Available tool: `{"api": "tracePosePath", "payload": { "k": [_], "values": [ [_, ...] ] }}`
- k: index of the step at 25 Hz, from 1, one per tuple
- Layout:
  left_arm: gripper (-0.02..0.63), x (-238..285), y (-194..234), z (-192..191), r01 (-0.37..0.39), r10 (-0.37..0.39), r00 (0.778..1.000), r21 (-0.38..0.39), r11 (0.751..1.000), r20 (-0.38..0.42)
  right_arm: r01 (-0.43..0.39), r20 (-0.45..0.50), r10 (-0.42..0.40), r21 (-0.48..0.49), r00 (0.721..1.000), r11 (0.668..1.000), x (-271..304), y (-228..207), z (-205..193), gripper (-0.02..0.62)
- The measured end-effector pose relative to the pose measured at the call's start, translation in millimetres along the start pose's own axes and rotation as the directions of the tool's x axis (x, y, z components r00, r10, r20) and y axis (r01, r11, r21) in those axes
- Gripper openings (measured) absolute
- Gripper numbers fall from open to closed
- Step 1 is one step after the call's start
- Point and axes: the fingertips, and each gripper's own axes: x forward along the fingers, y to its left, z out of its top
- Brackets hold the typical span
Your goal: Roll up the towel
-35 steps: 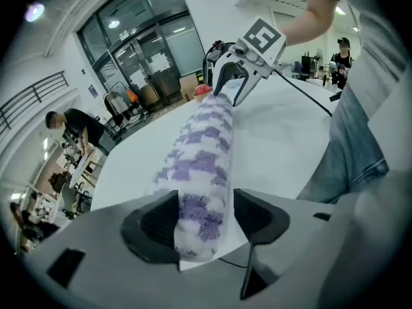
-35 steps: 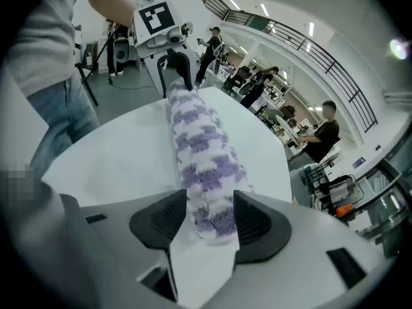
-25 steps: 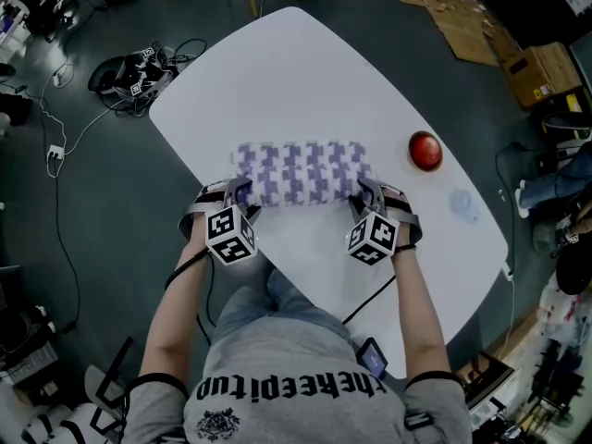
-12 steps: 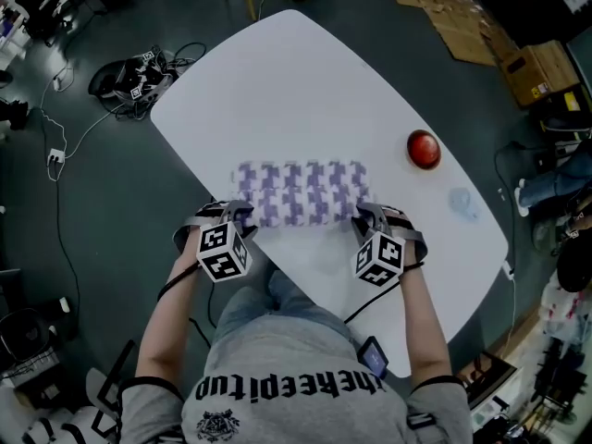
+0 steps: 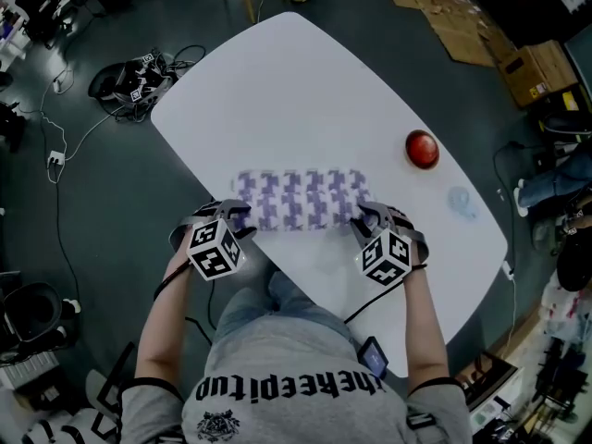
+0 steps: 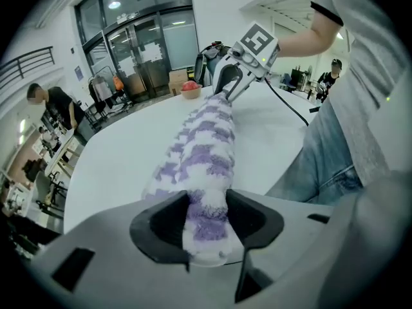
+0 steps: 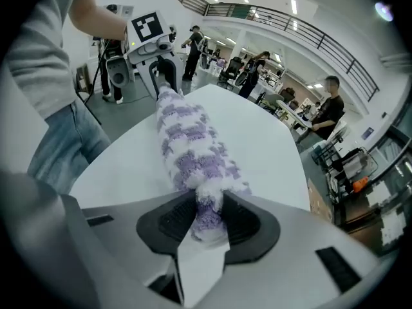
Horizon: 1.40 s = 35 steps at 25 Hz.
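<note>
**A:** What sat nearest the head camera?

**B:** The person's grey shirt [image 5: 305,377] and jeans [image 5: 268,299], then both grippers at the near edge of the white tabletop [image 5: 305,91]. The left gripper [image 5: 237,215] had its jaws clenched on the near left corner of the towel [image 5: 301,199]. Its own view showed the purple-and-white pile squeezed between the dark pads.

**A:** And the other one?

**B:** The right gripper [image 5: 366,215] did the same at the near right corner, with fabric pressed between its pads. Both pairs of jaws had just eased a shade wider, yet the cloth sat between them and the pads bore on it.

**A:** Where did the towel lie?

**B:** Crosswise on the tabletop, just beyond the grippers, with its long side facing the person. In the gripper views its near edge was gathered into a plump ridge running straight from one pair of jaws to the other. The opposite gripper showed at the far end of that ridge.

**A:** Anything past it?

**B:** A red round object [image 5: 423,149] rested on the tabletop, beyond the towel's right end and apart from it. Farther off, on the dark floor [image 5: 92,202], a tangle of cables [image 5: 139,72] lay beside the tabletop's far left edge. Flattened cardboard [image 5: 458,17] lay at the far right.
</note>
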Motion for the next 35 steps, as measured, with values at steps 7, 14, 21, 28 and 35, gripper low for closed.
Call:
{"api": "tracePosePath", "payload": {
  "k": [7,14,21,28,35],
  "values": [
    [0.169,2,56,28,-0.030,0.039,0.997,-0.128,0.991,0.069,0.027,0.048,-0.032,0.093,0.998,0.995,3,-64,3,0.114],
    [0.169,21,88,38,-0.043,0.070,0.991,-0.226,0.973,0.115,0.063,0.061,-0.072,0.134,0.996,0.989,23,-96,-4,0.114],
    [0.171,13,99,41,-0.011,0.088,0.979,-0.387,0.922,0.182,0.089,0.067,-0.103,0.187,0.992,0.978,27,-106,-5,0.114],
    [0.178,23,115,23,-0.011,0.135,0.968,-0.504,0.864,0.210,0.132,0.052,-0.148,0.234,0.988,0.963,42,-108,0,0.114],
    [0.197,48,141,10,-0.046,0.220,0.948,-0.587,0.809,0.230,0.195,0.037,-0.212,0.271,0.977,0.943,74,-124,-8,0.114]
  ]
}}
